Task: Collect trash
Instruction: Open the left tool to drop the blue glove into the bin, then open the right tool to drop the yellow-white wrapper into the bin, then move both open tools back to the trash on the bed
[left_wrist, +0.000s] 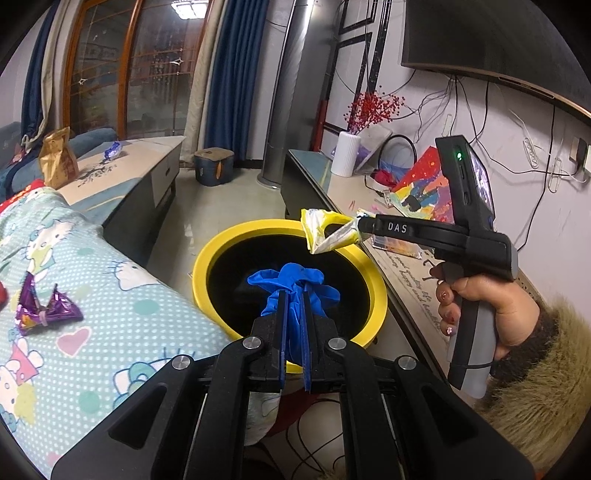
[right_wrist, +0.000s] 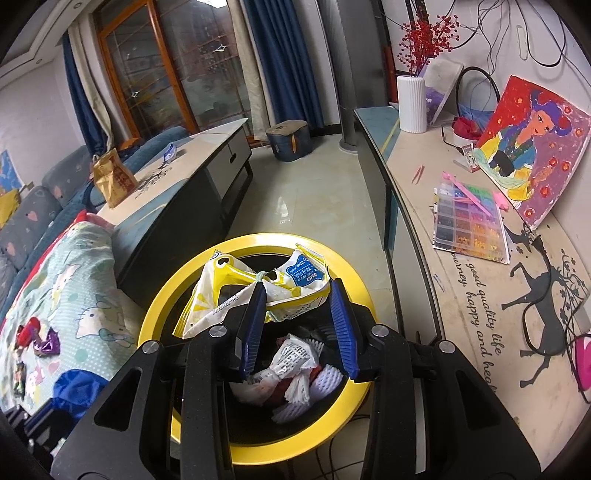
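While the left tongs (left_wrist: 294, 295) are pressed nearly shut on a knotted blue glove (left_wrist: 293, 284), they hold it over the dark mouth of the yellow-rimmed bin (left_wrist: 201, 258), which stands on the floor between the bed and the long tabletop (left_wrist: 402, 280) on the right; the glove bunches out past the blue pads, and a strip of it runs back between them. The right tongs (right_wrist: 299, 295) stand wide apart in their own camera, with the yellow and white wrapper (right_wrist: 236, 291) hanging against the left pad alone, over the far part of the bin (right_wrist: 354, 295); in the left camera the same wrapper (left_wrist: 327, 230) sits at the tip of the right tongs (left_wrist: 360, 225) above the bin's far rim, and whether anything pinches it I cannot tell. A hand (left_wrist: 491, 310) grips the right tool's handle. Inside the bin lie crumpled white papers and foam netting (right_wrist: 295, 365). On the bed (left_wrist: 122, 295), with its cartoon-cat cover, a purple foil wrapper (left_wrist: 46, 312) lies near the left edge. On the low tabletop (left_wrist: 147, 147) beyond the bed stand a brown paper bag (left_wrist: 57, 158) and a small blue wrapper (left_wrist: 112, 149). On the long tabletop are a white vase (right_wrist: 412, 103), a bead box (right_wrist: 469, 225) and a bright painting (right_wrist: 532, 147).
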